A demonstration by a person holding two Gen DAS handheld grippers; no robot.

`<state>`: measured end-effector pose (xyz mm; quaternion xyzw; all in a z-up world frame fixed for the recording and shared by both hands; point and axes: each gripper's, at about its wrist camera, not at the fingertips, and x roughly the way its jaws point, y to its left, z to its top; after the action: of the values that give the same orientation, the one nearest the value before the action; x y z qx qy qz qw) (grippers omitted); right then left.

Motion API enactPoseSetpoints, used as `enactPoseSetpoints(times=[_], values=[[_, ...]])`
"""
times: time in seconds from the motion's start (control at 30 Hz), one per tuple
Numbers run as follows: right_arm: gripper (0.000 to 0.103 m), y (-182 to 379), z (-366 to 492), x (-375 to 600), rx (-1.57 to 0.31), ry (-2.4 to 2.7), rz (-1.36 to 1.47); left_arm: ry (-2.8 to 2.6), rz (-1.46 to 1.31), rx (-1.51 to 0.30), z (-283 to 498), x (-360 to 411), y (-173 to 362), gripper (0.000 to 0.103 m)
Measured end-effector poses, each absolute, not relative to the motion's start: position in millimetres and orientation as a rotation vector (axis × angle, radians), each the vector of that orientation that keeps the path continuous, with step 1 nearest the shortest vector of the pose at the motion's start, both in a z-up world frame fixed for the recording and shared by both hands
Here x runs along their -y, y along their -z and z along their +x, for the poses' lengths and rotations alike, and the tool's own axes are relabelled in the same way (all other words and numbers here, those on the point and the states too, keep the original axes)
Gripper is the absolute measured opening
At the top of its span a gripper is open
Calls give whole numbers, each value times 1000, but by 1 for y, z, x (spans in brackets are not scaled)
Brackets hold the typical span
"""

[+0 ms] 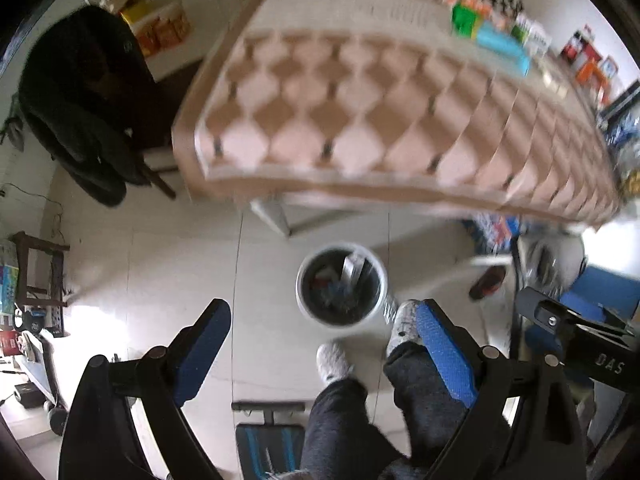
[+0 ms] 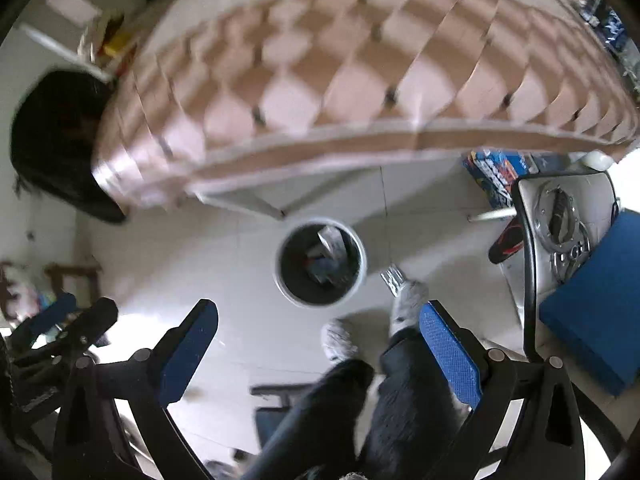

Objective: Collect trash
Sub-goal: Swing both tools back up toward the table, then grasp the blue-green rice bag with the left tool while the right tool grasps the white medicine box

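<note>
A white round trash bin [image 1: 379, 280] with a dark liner stands on the pale tiled floor below the table edge; several wrappers lie inside. It also shows in the right wrist view [image 2: 362, 258]. A small silvery wrapper [image 2: 394, 278] lies on the floor just right of the bin, by the person's slipper. My left gripper [image 1: 322, 326] is open and empty, high above the floor. My right gripper [image 2: 318, 326] is open and empty too. The right gripper also shows at the right edge of the left wrist view [image 1: 560, 326].
A table with a pink and brown diamond cloth [image 1: 360, 120] fills the top; boxes and packets [image 1: 500, 36] lie on its far side. A dark jacket on a chair [image 1: 80, 92] stands left. The person's legs [image 1: 360, 412] are below. A blue pad [image 2: 592, 312] and metal frame are right.
</note>
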<state>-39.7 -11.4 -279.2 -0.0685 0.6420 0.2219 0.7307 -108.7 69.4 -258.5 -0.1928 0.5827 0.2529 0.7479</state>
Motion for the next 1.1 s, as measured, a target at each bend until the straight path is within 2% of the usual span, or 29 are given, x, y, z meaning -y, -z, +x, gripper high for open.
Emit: enactPoseSetpoints(times=[0.2,0.43,0.6,0.77,0.87,1.1], values=[[102,203,55,34,-1292,-416,-73,-543,-404,-1190,-16,-73,219,95],[102,178,222,64,-1260,-313,-31,-530,-509,-1166,129,-97,215,95],[102,191,347,69,-1284,-247,-48,-516,-614,-1224,236,-127,244,94],[102,219,454,69,-1337,-216,-98,-521,-699,-1275,308,-141,277,94],[102,241,492,60,-1366,-209,-132,-530,-727,-1316,345,-139,299,94],[102,287,540,43,-1443,-203,-166,-562,-813,-1362,375,-136,330,93]])
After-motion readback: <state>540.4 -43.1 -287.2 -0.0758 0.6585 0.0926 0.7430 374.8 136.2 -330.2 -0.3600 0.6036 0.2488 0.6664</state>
